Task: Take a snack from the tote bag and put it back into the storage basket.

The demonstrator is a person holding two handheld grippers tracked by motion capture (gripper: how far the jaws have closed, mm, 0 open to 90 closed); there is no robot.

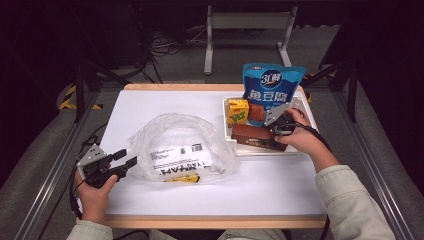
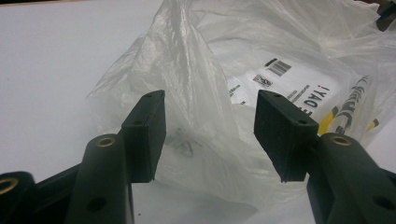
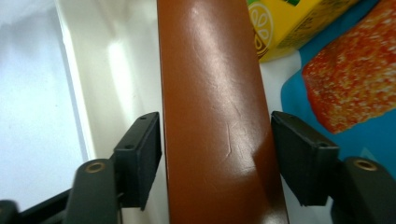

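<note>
A crumpled clear plastic bag (image 1: 180, 145) (image 2: 210, 70) with printed white and yellow packets inside lies at the middle of the white table (image 1: 150, 105). My left gripper (image 1: 127, 157) (image 2: 210, 135) sits open at the bag's left edge, its jaws level, with thin plastic just beyond the pads. A long brown box (image 1: 252, 136) (image 3: 210, 93) lies along the front of a white tray (image 1: 310, 112). My right gripper (image 1: 276, 137) (image 3: 217, 154) straddles that box from above. Its pads stand at the box's two sides, with a thin gap showing at the right pad.
In the tray, behind the brown box, a blue snack pouch (image 1: 270, 87) (image 3: 289, 93) stands upright and a yellow drink carton (image 1: 238, 111) (image 3: 289, 23) sits to its left. The tray wall (image 3: 88, 93) runs close beside the box. Dark floor, cables and a metal frame surround the table.
</note>
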